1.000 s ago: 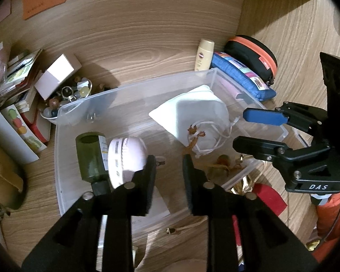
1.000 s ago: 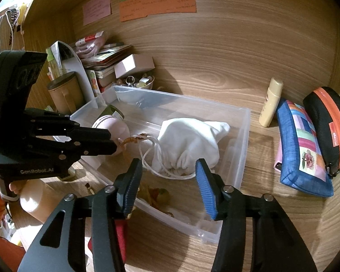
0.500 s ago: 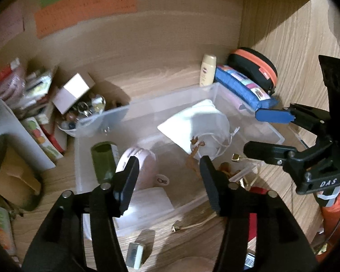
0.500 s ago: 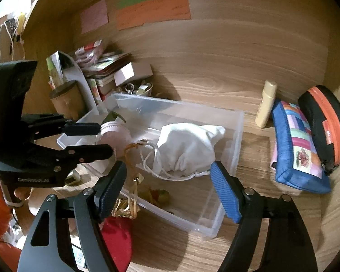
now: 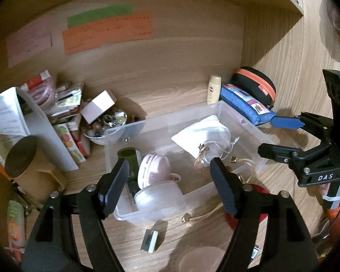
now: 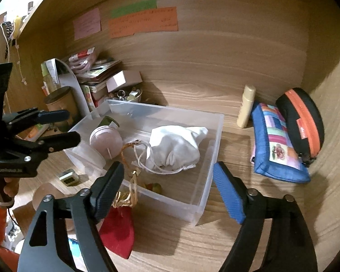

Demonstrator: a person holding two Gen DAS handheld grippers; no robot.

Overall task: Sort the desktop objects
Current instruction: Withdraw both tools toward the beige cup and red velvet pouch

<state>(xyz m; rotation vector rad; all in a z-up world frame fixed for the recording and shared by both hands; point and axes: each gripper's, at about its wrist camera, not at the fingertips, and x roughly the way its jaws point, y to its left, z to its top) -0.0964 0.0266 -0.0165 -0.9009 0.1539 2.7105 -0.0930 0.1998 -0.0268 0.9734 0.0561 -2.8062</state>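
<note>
Wooden desk [image 6: 215,244], one clear bin [image 6: 212,136], two pouches [image 6: 274,145]

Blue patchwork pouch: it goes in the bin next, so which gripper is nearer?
Right. The right gripper hovers just beside the blue patchwork pouch; the left gripper hovers over the bin's opposite end.

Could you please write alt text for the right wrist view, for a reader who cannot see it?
A clear plastic bin on a wooden desk holds a white drawstring pouch and a pink round case. The right gripper hovers before it, fingers opening, nothing between them. A blue patchwork pouch lies to the right.
</note>
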